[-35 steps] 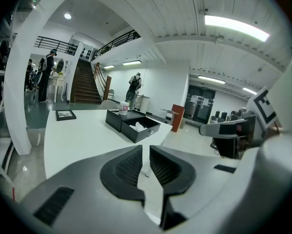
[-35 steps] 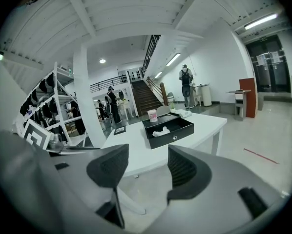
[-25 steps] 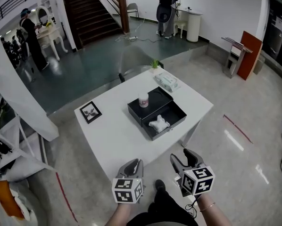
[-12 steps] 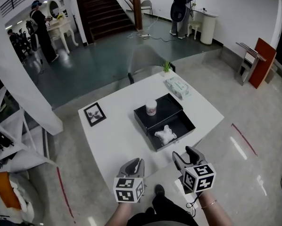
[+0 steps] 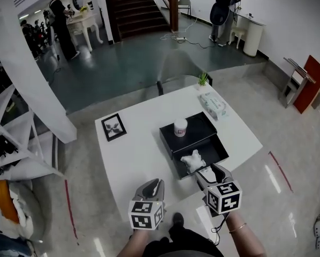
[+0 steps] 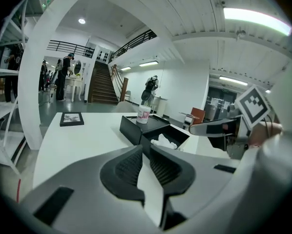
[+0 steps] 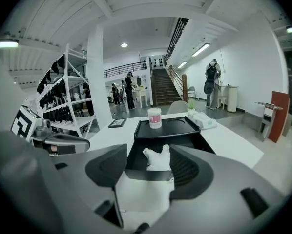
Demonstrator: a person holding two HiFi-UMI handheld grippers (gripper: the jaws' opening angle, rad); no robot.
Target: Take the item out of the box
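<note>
An open black box [image 5: 214, 149] sits on the white table [image 5: 138, 154], and a crumpled white item [image 5: 193, 160] lies inside it. The box's lid [image 5: 197, 128] lies flat behind, with a white cup [image 5: 180, 127] on it. My right gripper [image 5: 212, 174] hovers at the table's near edge, just short of the box. Its jaws are opening, with nothing between them. In the right gripper view the white item [image 7: 158, 158] shows beyond the gripper [image 7: 148, 168], past the box's front wall [image 7: 145, 175]. My left gripper [image 5: 152, 189] hangs shut off the table's near edge.
A framed picture [image 5: 114, 127] lies at the table's left, a tissue pack [image 5: 214, 105] and a small plant [image 5: 203, 79] at its far right. A chair [image 5: 173, 71] stands behind the table. White shelving [image 5: 15, 143] stands left. People stand far off by the stairs.
Both grippers and the view have come forward toward the table. The right gripper now reaches the table's near edge by the box. The left stays shut.
</note>
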